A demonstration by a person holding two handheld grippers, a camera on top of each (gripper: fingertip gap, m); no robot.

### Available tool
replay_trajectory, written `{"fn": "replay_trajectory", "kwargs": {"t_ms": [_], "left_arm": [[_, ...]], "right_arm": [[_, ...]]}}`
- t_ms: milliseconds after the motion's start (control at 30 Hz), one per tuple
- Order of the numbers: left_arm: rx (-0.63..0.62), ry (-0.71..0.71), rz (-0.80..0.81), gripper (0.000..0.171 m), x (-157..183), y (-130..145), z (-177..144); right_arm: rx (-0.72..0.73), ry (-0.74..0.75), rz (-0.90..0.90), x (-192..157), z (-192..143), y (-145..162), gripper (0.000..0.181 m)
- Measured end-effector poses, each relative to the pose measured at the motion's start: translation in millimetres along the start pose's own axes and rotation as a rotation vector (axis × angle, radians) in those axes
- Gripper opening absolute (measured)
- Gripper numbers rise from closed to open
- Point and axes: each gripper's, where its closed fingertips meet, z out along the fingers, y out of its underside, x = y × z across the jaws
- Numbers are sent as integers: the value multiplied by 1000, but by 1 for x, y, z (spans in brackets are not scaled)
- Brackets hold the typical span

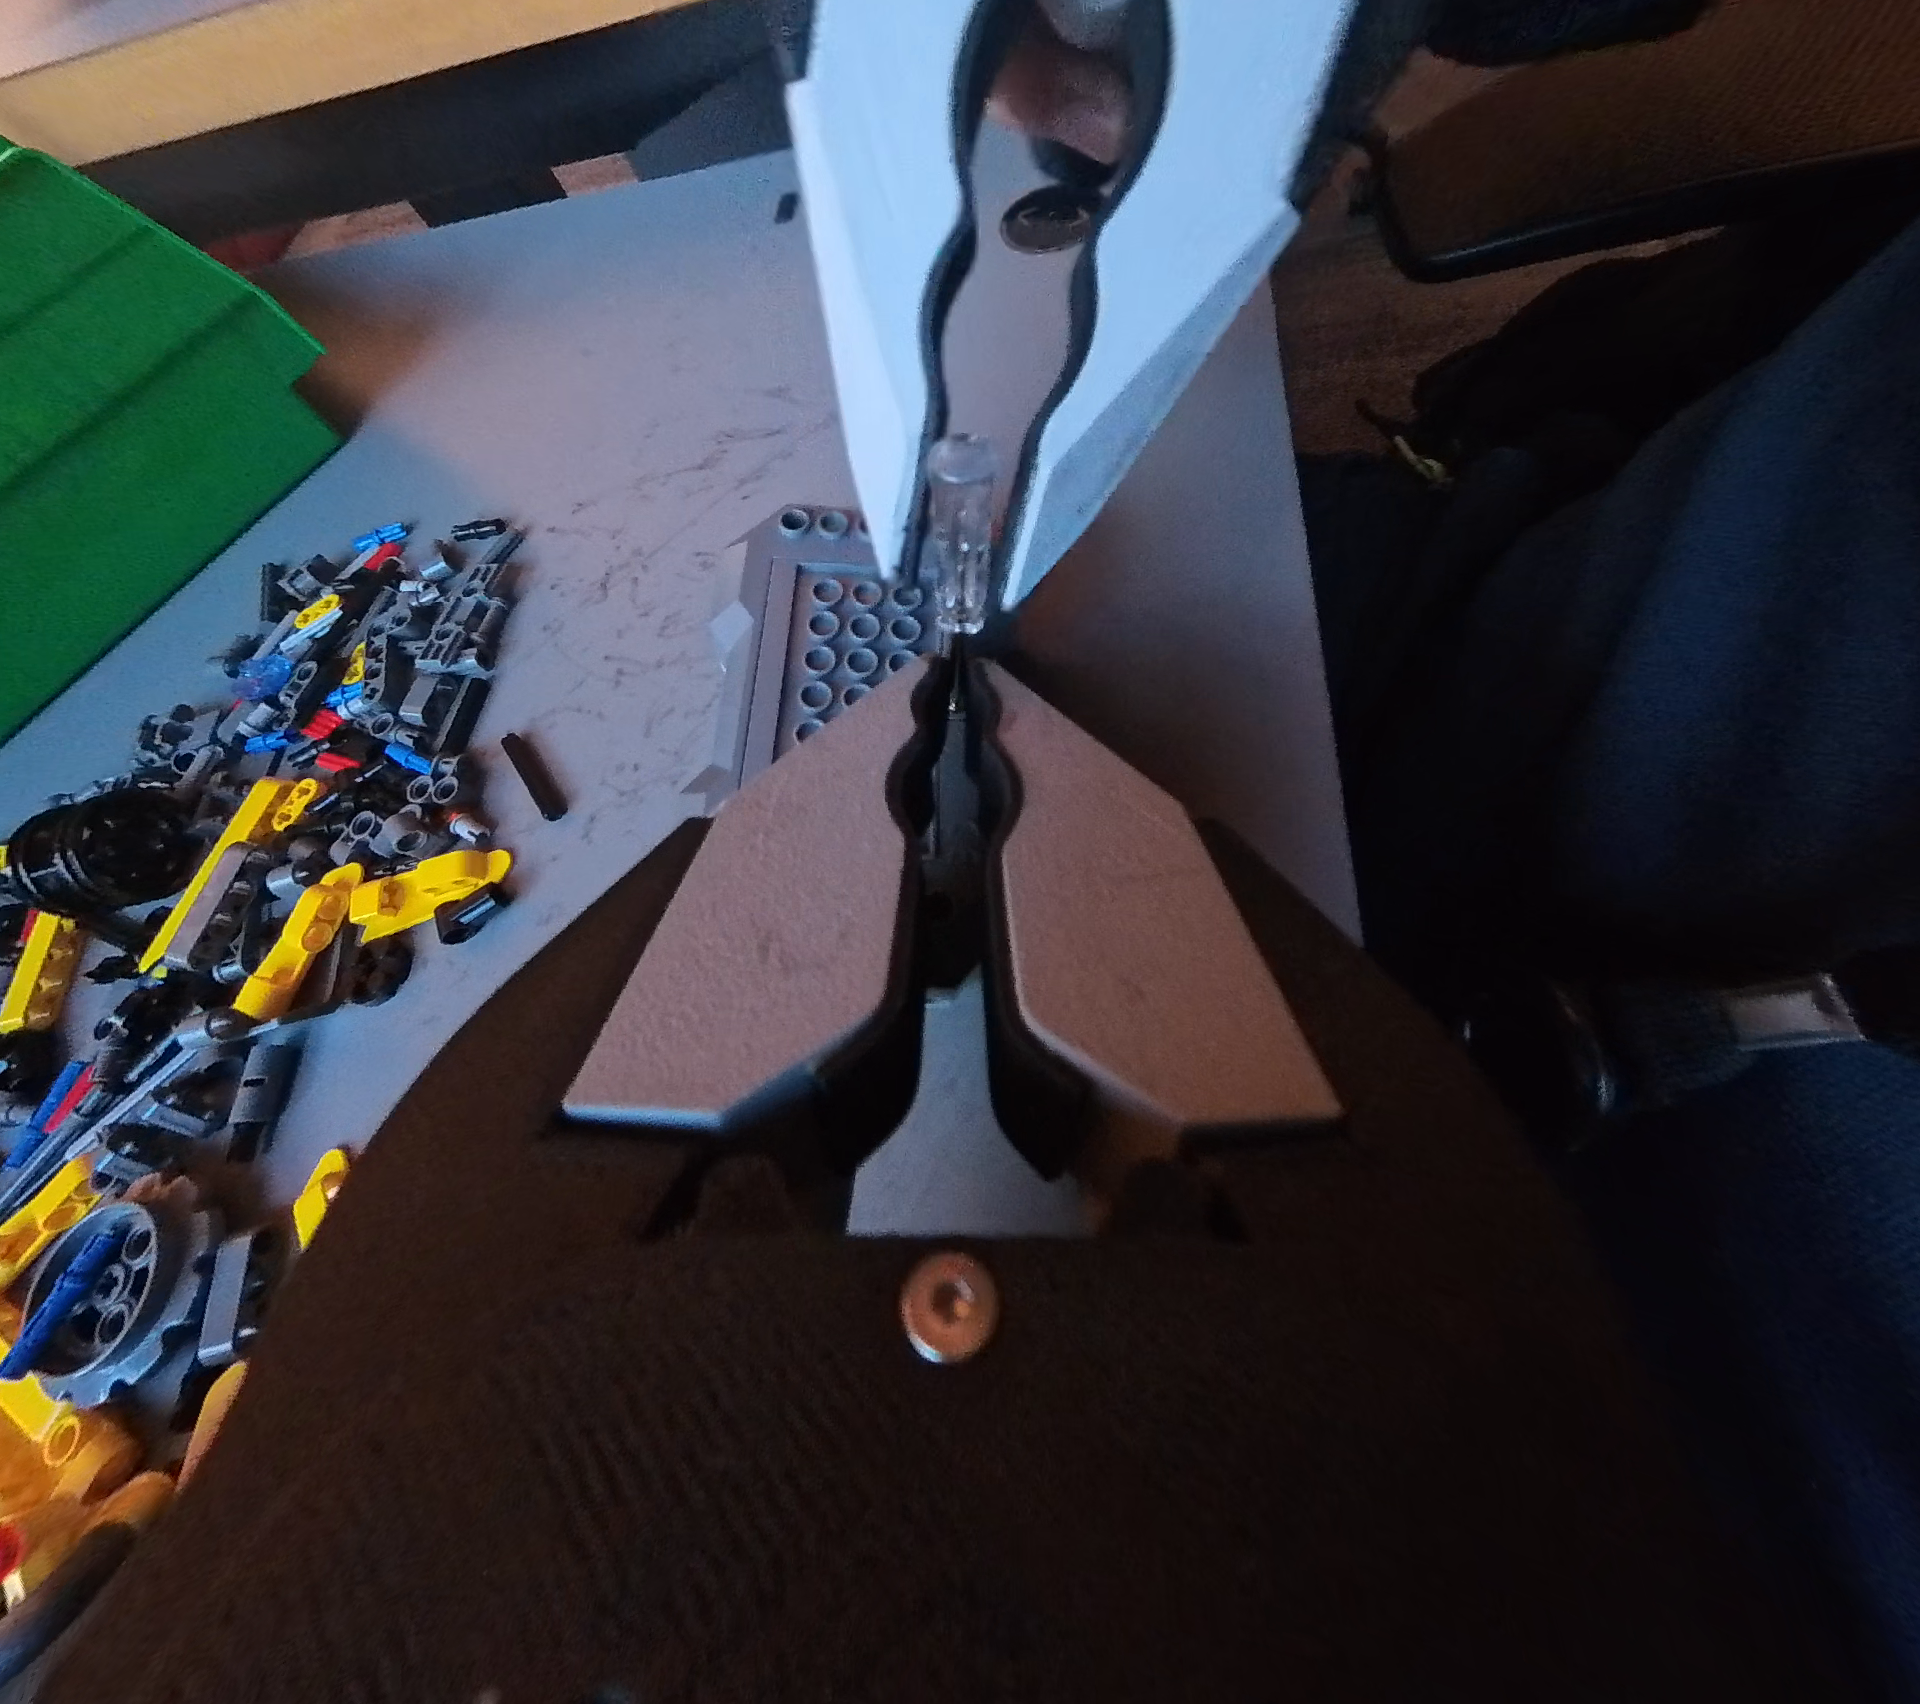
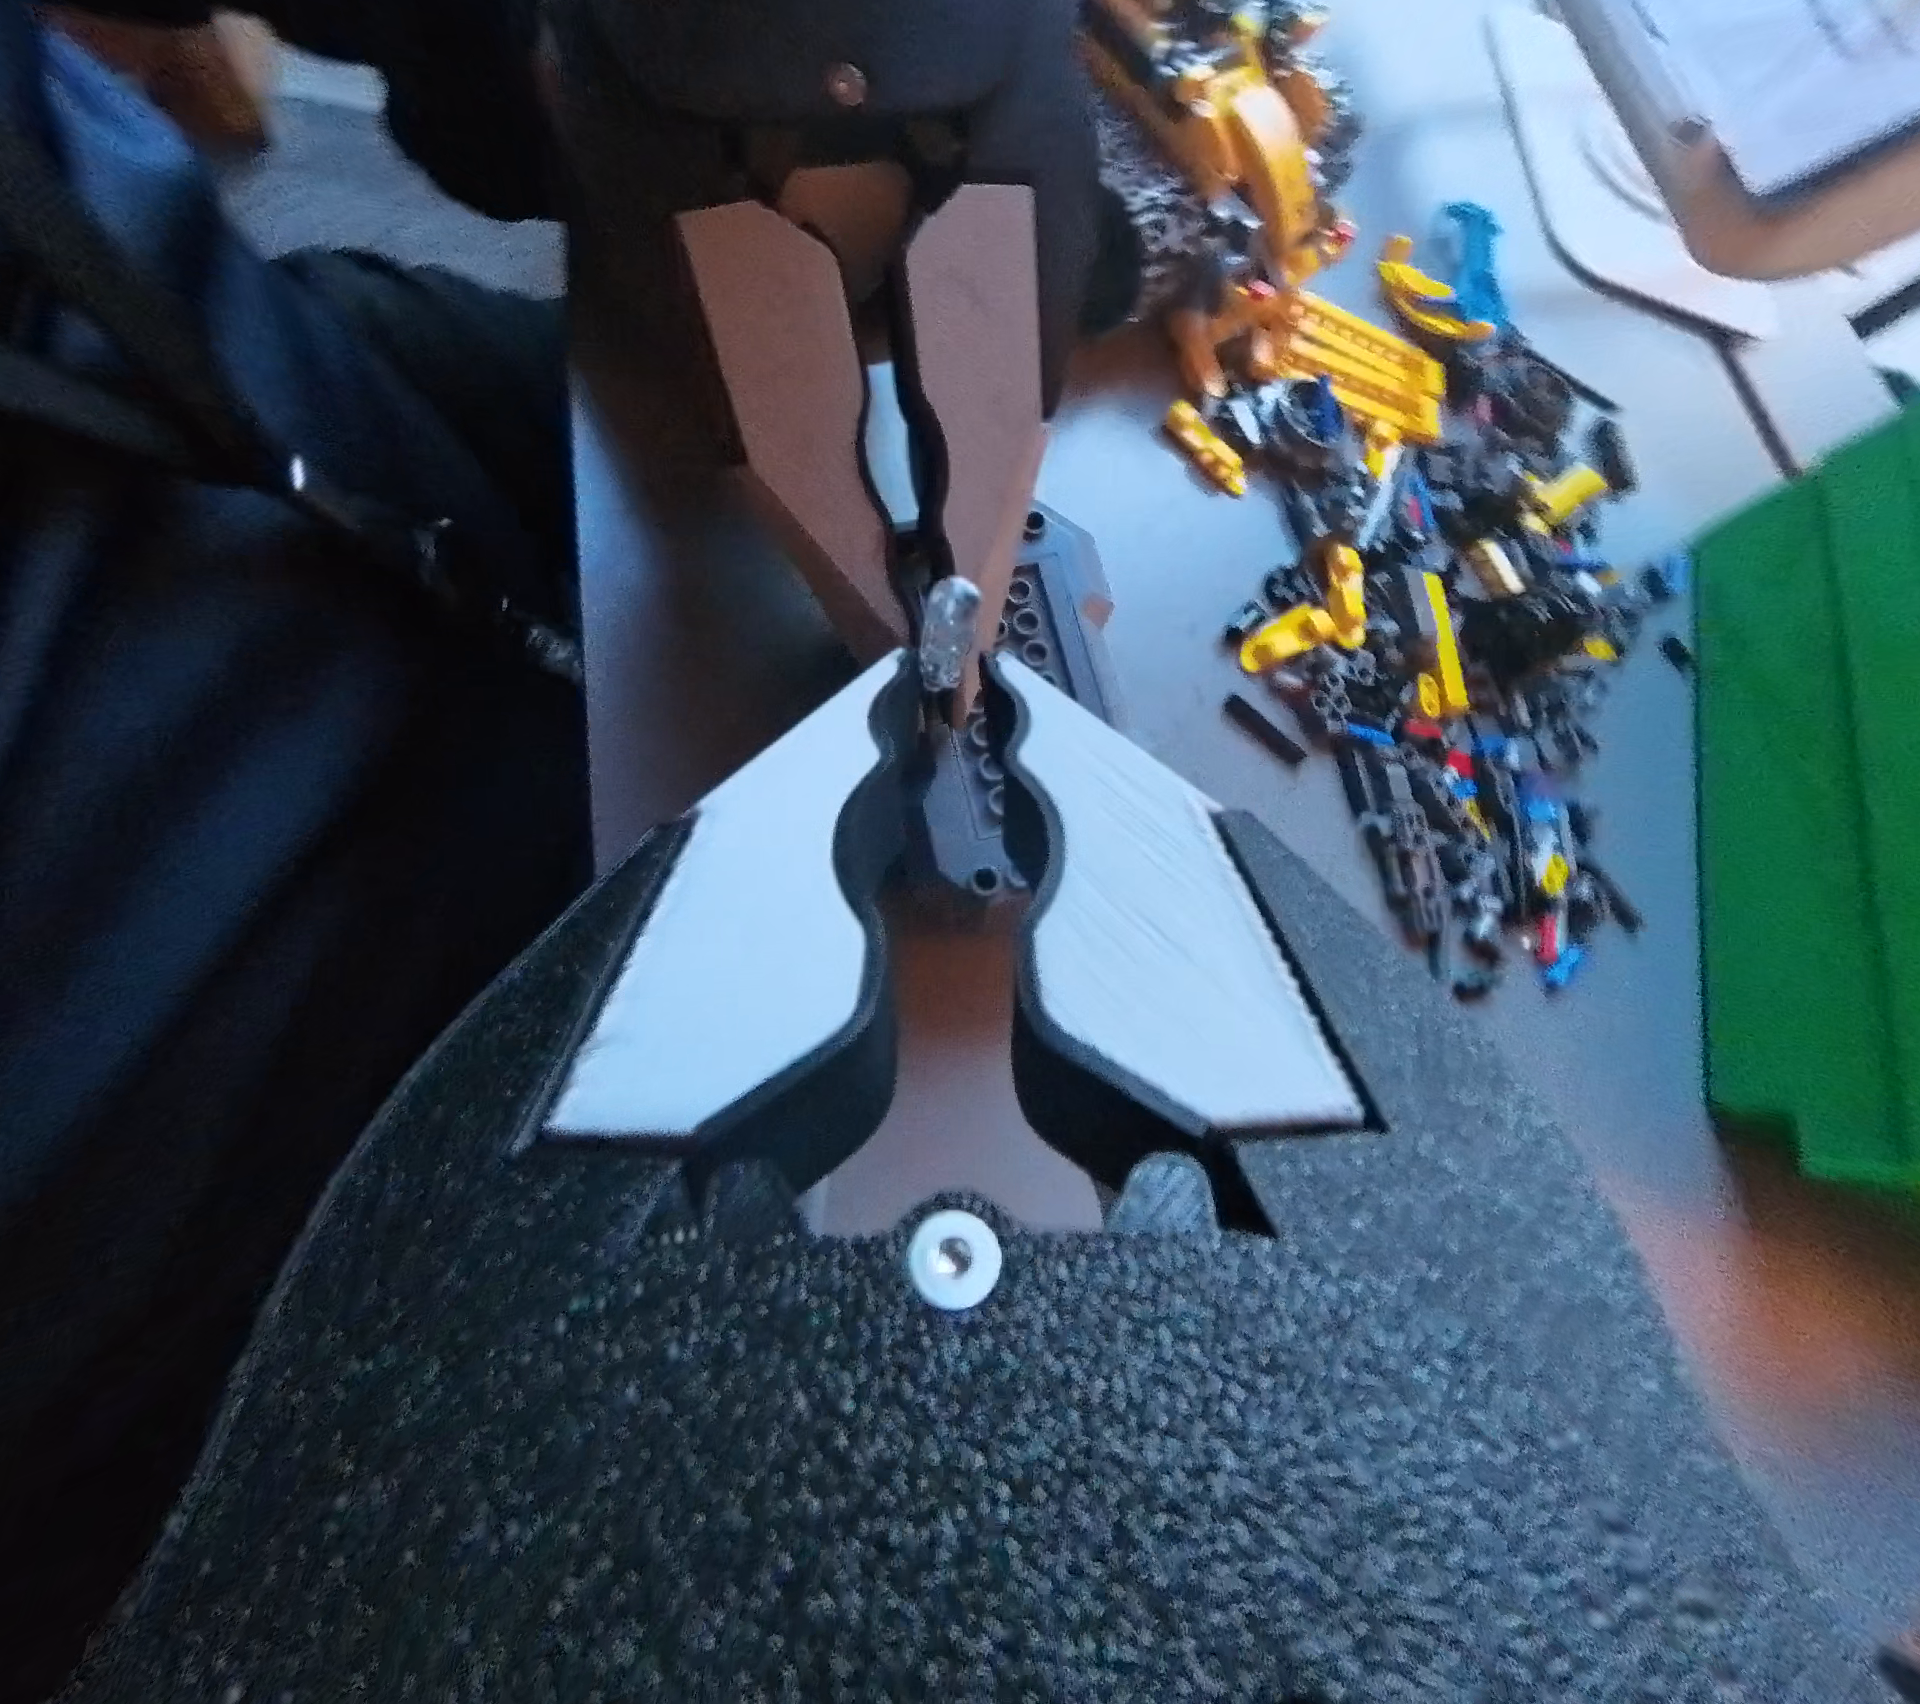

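Note:
My left gripper (image 1: 956, 667) has brown fingers that are nearly closed on a thin dark stem. A small clear tubular piece (image 1: 961, 532) sticks out from that stem. My right gripper (image 2: 945, 667) has white fingers; it meets the left tip to tip and closes around the clear piece (image 2: 940, 636). In the left wrist view the white fingers (image 1: 883, 304) come down from above. In the right wrist view the brown fingers (image 2: 790, 407) come from above. A grey studded plate (image 1: 821, 646) lies on the table just under both tips and also shows in the right wrist view (image 2: 1055, 594).
A pile of yellow, black and blue building parts (image 1: 312, 771) (image 2: 1455, 667) lies beside the plate, with a loose black axle (image 1: 532, 776). A green bin (image 1: 125, 407) (image 2: 1818, 771) stands past the pile. A yellow vehicle model (image 2: 1195, 44) stands farther back. A person's dark clothing (image 1: 1662, 615) lies past the table edge. My left and right fingertips are right by each other.

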Motion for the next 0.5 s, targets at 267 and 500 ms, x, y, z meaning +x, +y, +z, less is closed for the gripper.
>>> {"fn": "replay_trajectory", "kwargs": {"t_ms": [267, 500], "left_arm": [[-1, -1, 1, 0, 0, 0, 1], [-2, -9, 4, 0, 0, 0, 1]], "right_arm": [[109, 233, 265, 5, -7, -12, 15], [79, 142, 170, 0, -3, -13, 9]]}}
